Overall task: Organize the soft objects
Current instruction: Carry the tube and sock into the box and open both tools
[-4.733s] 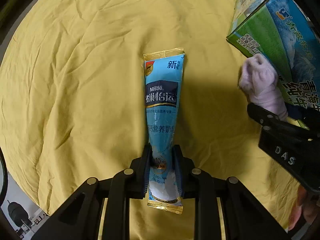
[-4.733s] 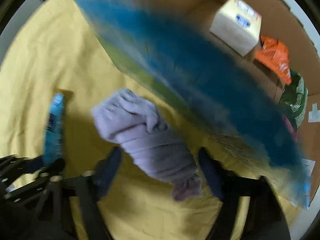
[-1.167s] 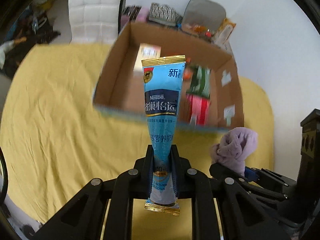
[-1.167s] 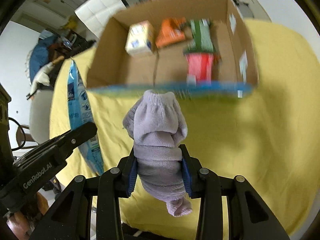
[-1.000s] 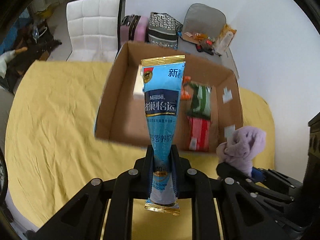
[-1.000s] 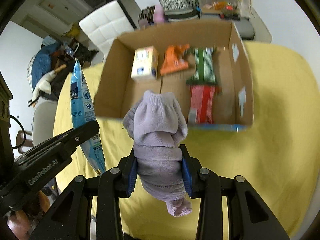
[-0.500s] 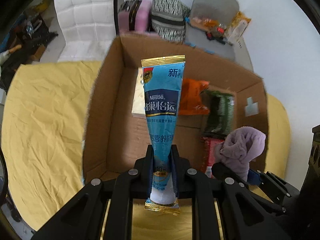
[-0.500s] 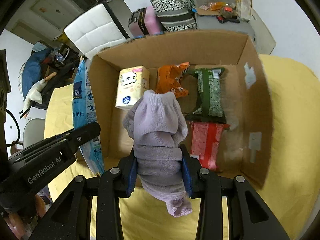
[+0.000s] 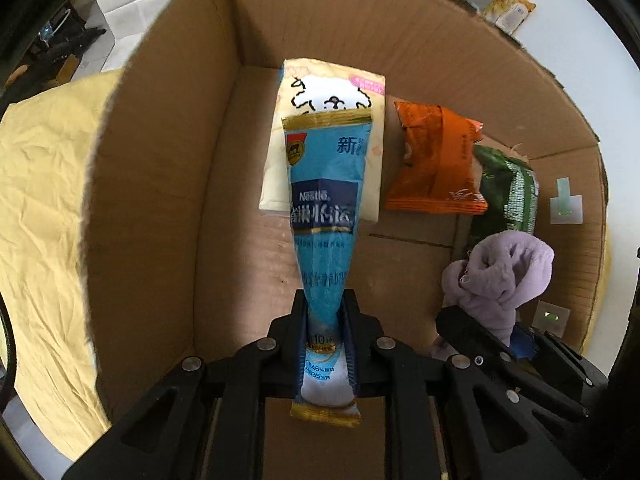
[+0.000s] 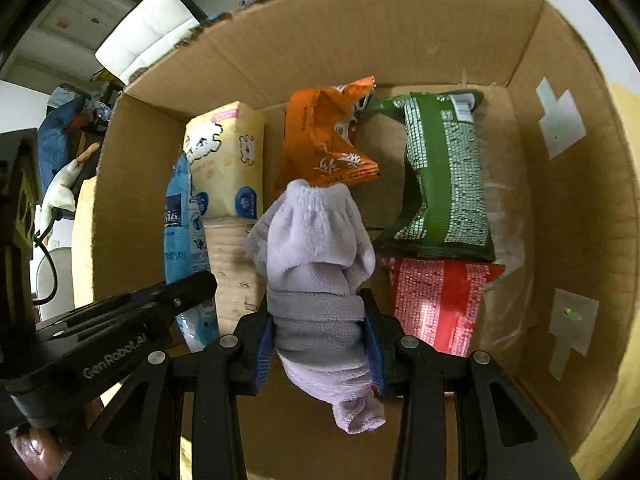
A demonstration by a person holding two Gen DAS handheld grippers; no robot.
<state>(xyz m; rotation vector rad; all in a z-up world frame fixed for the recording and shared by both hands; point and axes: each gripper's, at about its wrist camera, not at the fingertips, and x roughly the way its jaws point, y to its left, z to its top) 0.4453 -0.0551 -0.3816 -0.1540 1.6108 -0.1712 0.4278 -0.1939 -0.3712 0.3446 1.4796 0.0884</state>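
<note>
Left hand-held gripper (image 9: 325, 312), pointing down, opening around pouch (image 9: 325, 200).

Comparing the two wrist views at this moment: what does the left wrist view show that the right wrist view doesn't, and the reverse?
Only the left wrist view shows the blue sachet's printed front head-on, clamped in the left claw, plus the yellow cloth spread wide outside the box.

Only the right wrist view shows the red packet on the box floor, the green packet in full, and the rolled purple sock between the right claw's opening jaws.

Both show the cardboard box, the tissue pack, the orange packet, the sachet and the sock.
</note>
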